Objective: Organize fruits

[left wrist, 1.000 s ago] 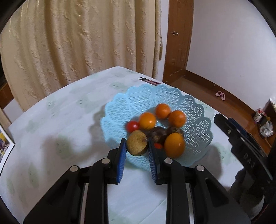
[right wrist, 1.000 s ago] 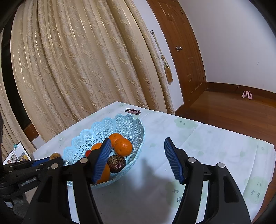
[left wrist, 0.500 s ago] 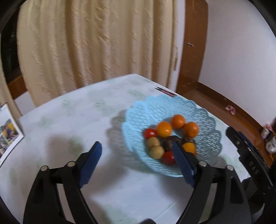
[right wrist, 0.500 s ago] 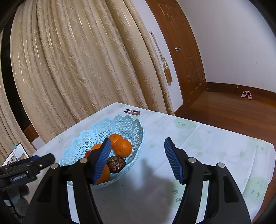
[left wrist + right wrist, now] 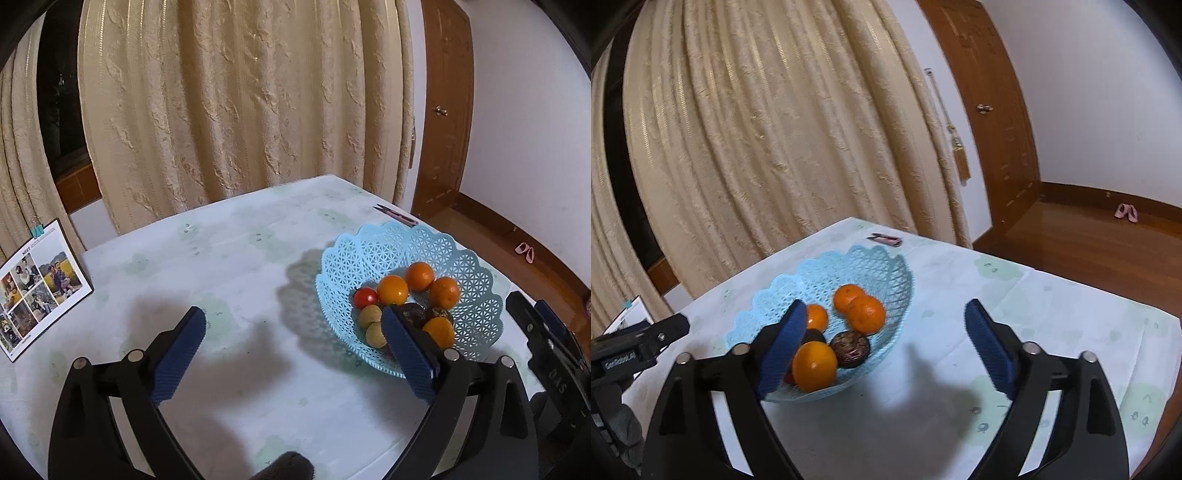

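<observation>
A light blue lattice basket (image 5: 469,258) (image 5: 827,273) sits on the table and holds several oranges (image 5: 393,290) (image 5: 866,314), a red tomato (image 5: 365,297), two small tan fruits (image 5: 370,316) and dark round fruits (image 5: 850,347). My left gripper (image 5: 291,350) is open and empty, above the table to the left of the basket. My right gripper (image 5: 882,347) is open and empty, just right of the basket; its left finger overlaps the fruit in view.
The table has a pale patterned cloth (image 5: 229,251). A photo card (image 5: 33,284) stands at the left edge. A small pink tool (image 5: 397,218) lies behind the basket. Curtains and a wooden door stand behind; the floor drops off to the right.
My left gripper let go of the tan fruit into the basket, opened wide, and pulled back and to the left. The right gripper barely moved.
</observation>
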{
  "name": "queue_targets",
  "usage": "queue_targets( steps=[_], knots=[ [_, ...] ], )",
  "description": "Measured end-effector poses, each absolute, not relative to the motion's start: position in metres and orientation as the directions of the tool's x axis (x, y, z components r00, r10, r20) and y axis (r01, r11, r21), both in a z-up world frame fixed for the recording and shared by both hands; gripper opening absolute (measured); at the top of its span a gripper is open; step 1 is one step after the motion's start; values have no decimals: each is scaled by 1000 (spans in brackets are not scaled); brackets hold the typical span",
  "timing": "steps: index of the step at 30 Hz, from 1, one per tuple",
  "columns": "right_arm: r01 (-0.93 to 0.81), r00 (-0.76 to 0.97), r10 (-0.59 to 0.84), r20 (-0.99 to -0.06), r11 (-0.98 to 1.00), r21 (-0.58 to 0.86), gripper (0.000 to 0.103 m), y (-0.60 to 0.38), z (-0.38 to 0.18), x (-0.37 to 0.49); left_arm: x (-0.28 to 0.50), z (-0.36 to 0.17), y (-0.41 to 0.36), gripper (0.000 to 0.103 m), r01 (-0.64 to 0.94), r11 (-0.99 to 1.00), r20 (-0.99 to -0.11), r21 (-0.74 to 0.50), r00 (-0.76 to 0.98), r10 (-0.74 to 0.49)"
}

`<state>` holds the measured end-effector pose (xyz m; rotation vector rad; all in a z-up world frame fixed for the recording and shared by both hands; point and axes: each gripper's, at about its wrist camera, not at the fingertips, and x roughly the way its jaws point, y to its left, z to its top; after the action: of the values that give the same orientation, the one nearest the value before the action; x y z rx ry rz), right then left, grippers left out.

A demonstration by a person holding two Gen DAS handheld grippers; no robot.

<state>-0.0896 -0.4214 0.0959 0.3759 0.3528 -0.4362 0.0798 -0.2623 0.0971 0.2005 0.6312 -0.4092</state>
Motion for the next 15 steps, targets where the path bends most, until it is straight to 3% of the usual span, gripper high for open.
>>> queue_targets(
  steps=[15],
  knots=[
    [405,872,-293,-392,882,242,94,-404,97,-87,65,107,-261,98,374,916,-542,143,804,-244]
  ],
)
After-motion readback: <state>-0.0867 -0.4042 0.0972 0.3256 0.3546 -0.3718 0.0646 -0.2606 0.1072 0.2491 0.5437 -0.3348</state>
